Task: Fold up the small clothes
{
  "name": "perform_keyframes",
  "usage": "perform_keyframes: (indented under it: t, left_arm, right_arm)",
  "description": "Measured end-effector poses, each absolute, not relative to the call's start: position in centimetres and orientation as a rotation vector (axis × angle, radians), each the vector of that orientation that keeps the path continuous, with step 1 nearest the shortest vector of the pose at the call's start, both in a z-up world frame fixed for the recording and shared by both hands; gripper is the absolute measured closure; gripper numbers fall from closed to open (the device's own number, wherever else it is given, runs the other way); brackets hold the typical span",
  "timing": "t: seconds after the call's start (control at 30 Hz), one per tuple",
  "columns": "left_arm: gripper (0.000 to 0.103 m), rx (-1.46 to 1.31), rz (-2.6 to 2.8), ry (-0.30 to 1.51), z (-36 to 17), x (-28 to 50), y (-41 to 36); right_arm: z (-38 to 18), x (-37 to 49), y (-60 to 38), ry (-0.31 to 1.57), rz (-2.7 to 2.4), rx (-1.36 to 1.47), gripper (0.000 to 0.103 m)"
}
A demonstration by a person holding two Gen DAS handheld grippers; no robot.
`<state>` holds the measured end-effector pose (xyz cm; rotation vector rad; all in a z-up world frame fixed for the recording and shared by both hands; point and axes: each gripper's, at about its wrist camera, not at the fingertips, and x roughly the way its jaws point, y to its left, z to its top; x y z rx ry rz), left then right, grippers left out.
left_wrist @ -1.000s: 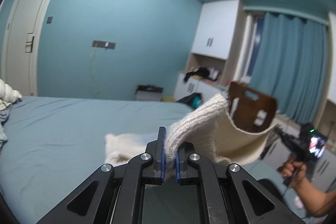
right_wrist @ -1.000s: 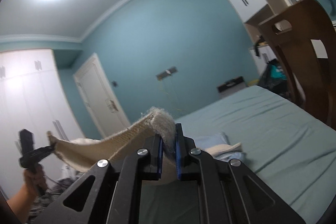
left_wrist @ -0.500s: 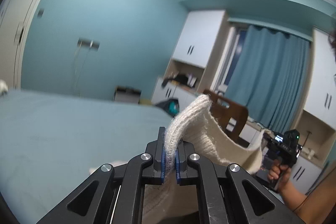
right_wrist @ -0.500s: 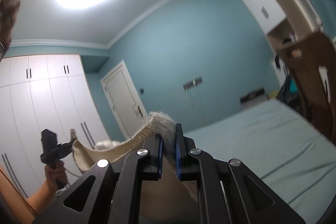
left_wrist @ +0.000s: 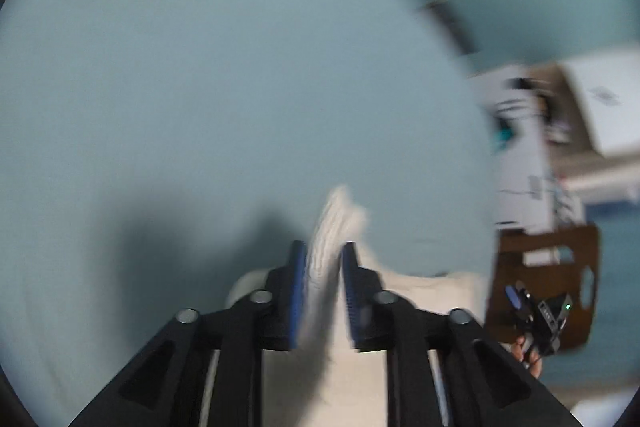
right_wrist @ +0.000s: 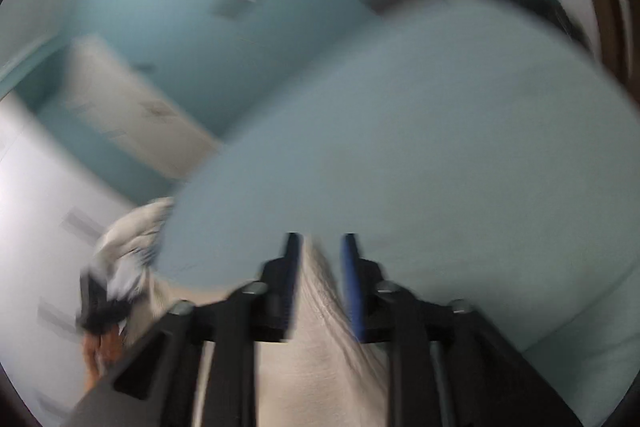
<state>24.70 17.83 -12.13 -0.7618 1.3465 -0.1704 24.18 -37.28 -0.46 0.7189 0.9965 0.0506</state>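
Both views are smeared by fast motion. A cream knit garment point(left_wrist: 334, 223) stands up between the blue pads of my left gripper point(left_wrist: 323, 259). Its jaws are opening and a gap shows beside the cloth. The rest of the garment lies pale under the fingers on the blue bed sheet point(left_wrist: 200, 107). In the right wrist view the same cream cloth point(right_wrist: 320, 347) runs between the pads of my right gripper point(right_wrist: 320, 251). Those jaws are opening too, with cloth loose between them. Each view shows the other gripper, held in a hand, at the side point(left_wrist: 536, 315) point(right_wrist: 100, 303).
A brown wooden chair point(left_wrist: 548, 267) stands off the bed's right side, with white cupboards point(left_wrist: 520, 155) behind. A pale blurred bundle point(right_wrist: 132, 235) lies at the bed's left edge near the other gripper. The blue sheet point(right_wrist: 440, 147) stretches far ahead.
Both grippers swung down from pointing at the walls and ceiling toward the bed. Their jaws, which pinched the cream garment's edge, have come apart.
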Motion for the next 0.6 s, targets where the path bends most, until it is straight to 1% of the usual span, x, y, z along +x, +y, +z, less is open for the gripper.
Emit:
perform_keyframes:
  t: [0.03,0.07,0.1,0.13,0.17,0.27,0.4,0.47,0.5,0.53,0.57,0.6]
  left_arm:
    - [0.065,-0.73,-0.148,1.385,-13.5,24.7,17.9]
    - [0.032,-0.688,-0.147,1.403,-14.0,24.4,17.7]
    - [0.007,-0.616,-0.159,1.41,-14.1,23.7,17.5]
    - [0.003,-0.549,-0.177,1.393,-13.8,23.0,17.3]
    - [0.003,-0.496,-0.201,1.384,-13.4,22.3,17.0]
    - [0.002,-0.344,-0.349,1.399,-12.5,20.0,15.9]
    - [0.0,-0.224,-0.378,1.391,-12.9,17.2,15.6]
    - [0.0,-0.187,-0.339,1.415,-14.3,16.9,16.0]
    - [0.0,-0.179,-0.298,1.429,-15.1,17.0,16.5]
    - [0.0,-0.196,-0.273,1.436,-15.9,17.1,16.9]
    - [0.0,-0.228,-0.274,1.439,-16.2,17.3,17.1]
    - [0.0,-0.274,-0.282,1.436,-16.4,17.4,17.6]
  right_arm:
    - [-2.8,25.4,-37.8,1.069,-0.014,0.749,0.067]
    - [-4.6,25.9,-38.2,1.105,-0.065,0.775,0.066]
    - [-5.7,25.7,-38.1,1.11,-0.082,0.776,0.062]
    - [-6.4,25.3,-37.7,1.114,-0.07,0.75,0.047]
    - [-7.2,24.8,-36.9,1.134,-0.052,0.698,0.033]
    - [-9.4,23.7,-35.2,1.202,-0.01,0.576,0.032]
    - [-12.4,24.9,-34.3,1.325,0.079,0.647,0.032]
    - [-12.7,26.1,-34.0,1.321,0.076,0.65,0.033]
    - [-12.4,26.8,-33.8,1.284,0.09,0.642,0.039]
    - [-11.8,25.9,-33.2,1.24,0.103,0.632,0.068]
    - [-11.2,26.4,-33.3,1.196,0.095,0.623,0.093]
    - [-10.9,25.9,-33.3,1.191,0.102,0.642,0.093]
